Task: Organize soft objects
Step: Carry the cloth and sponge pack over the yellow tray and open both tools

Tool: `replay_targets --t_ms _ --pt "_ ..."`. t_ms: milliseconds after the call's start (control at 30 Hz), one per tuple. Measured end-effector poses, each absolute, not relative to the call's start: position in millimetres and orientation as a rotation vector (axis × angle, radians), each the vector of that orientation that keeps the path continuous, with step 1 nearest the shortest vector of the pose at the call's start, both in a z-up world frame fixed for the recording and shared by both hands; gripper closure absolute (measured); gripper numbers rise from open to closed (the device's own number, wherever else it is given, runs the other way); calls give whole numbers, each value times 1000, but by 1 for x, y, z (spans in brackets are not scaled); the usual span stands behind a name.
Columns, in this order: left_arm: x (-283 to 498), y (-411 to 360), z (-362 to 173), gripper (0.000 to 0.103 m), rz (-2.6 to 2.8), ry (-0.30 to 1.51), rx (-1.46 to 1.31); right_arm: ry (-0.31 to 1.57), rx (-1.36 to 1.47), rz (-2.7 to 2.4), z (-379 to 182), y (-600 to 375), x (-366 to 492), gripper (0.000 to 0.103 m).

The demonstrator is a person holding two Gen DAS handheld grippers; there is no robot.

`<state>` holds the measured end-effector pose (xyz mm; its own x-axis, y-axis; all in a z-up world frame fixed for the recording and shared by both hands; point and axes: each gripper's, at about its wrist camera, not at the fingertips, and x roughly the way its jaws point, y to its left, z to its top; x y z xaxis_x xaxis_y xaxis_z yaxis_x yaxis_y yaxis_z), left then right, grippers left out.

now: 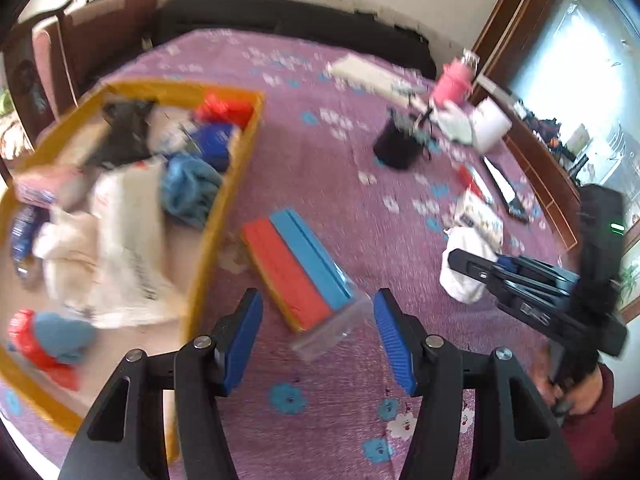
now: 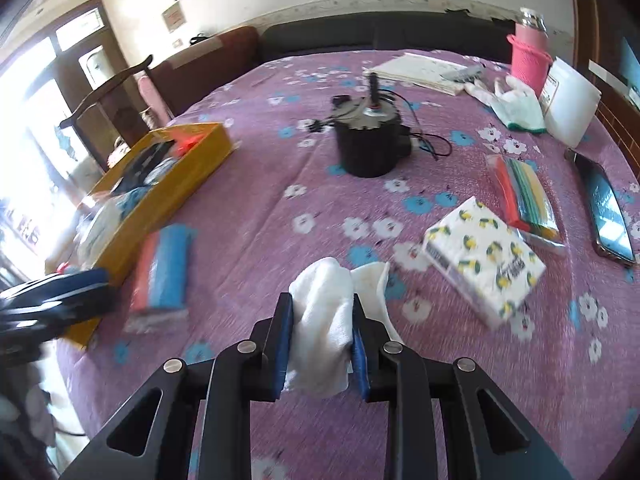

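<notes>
Between the blue pads of the right claw sits a white towel, bunched and clamped from both sides, its top bulging above the fingertips and a loose flap trailing to the right onto the purple flowered table. Just right of that flap lies a tissue pack printed with lemons, and beyond it a packet of coloured cloths beside a phone. A black cylindrical motor with cables stands near the middle of the table, well ahead of the claw.

Over on the left, the left claw hangs with its fingers spread wide and nothing between them. A red and blue sponge pack in clear wrap lies on the table just ahead of it, the near end of the wrap reaching into the gap between the fingertips without touching either pad. Left of the pack stands a yellow box, already filled with cloths, bags and other soft things in white, blue, red and black. In the left view the right claw shows at the far right, with the white towel in it.
</notes>
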<state>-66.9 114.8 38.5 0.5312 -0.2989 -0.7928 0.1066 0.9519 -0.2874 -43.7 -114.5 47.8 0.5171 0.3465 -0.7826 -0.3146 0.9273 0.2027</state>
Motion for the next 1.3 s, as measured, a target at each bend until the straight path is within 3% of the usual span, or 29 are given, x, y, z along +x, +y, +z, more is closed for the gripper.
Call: replay_targets --t_ms 233,300,333,400,467,900,1100,1300 --pt "-32 77 21 26 -127 1020 -19 941 52 423 48 -116 -57 75" --pt "-25 63 14 24 -85 1031 75 940 71 419 47 -120 -58 75" --pt "-26 55 10 25 -71 1021 131 938 79 418 47 -122 -59 75" --pt "-34 52 12 53 -140 990 130 937 99 413 47 -128 -59 75" --pt "-40 49 15 60 -165 979 145 940 124 409 47 -135 -59 75" --pt "-81 167 90 60 -197 863 -173 910 160 478 80 -116 -68 75" --pt "-46 246 111 60 -24 868 -158 880 81 567 105 -59 -65 75" --pt "20 302 94 60 31 949 -243 879 35 651 115 2 -57 75"
